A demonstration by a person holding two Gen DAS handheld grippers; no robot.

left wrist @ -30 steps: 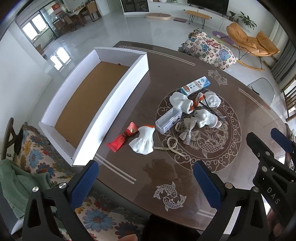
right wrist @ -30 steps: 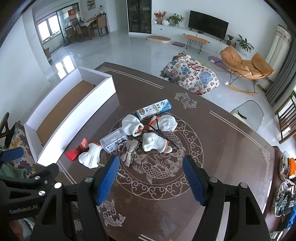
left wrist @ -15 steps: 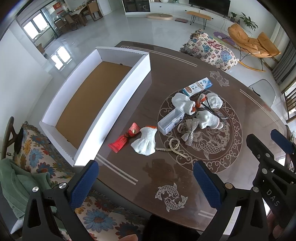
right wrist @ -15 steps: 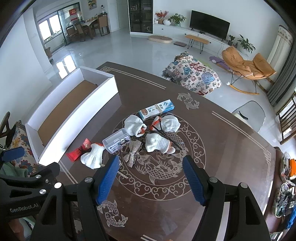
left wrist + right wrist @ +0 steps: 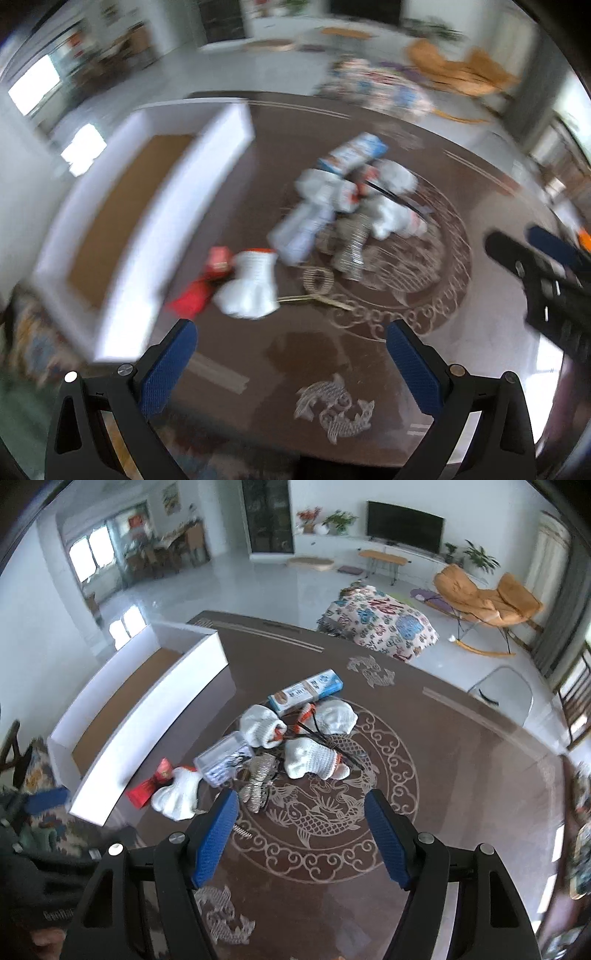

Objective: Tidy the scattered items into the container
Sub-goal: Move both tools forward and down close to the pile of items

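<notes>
My left gripper is spread wide with nothing between its blue pads, and its view is now smeared with motion blur where half a second ago it was sharp. The items also sit larger and lower in it than before, so I judge I am swinging it down toward the pile: the first pick is starting, and nothing is in the box yet. My right gripper is likewise wide apart and empty, its picture crisp, hovering over the dark brown round table much as it was.

Nearest the left pads lies the white knitted glove with an orange cuff, cuff pointing away from me and fingers toward me, its long axis running near to far. Touching its left side is the red flat packet, slanted toward the box (too blurred to read). Beyond these are the clear plastic case, a silver bow, three more bundled white gloves and the blue-and-white carton, its length lying across the table.

The long white cardboard box with a brown floor sits at the table's left edge, empty, its long axis running away from me.
</notes>
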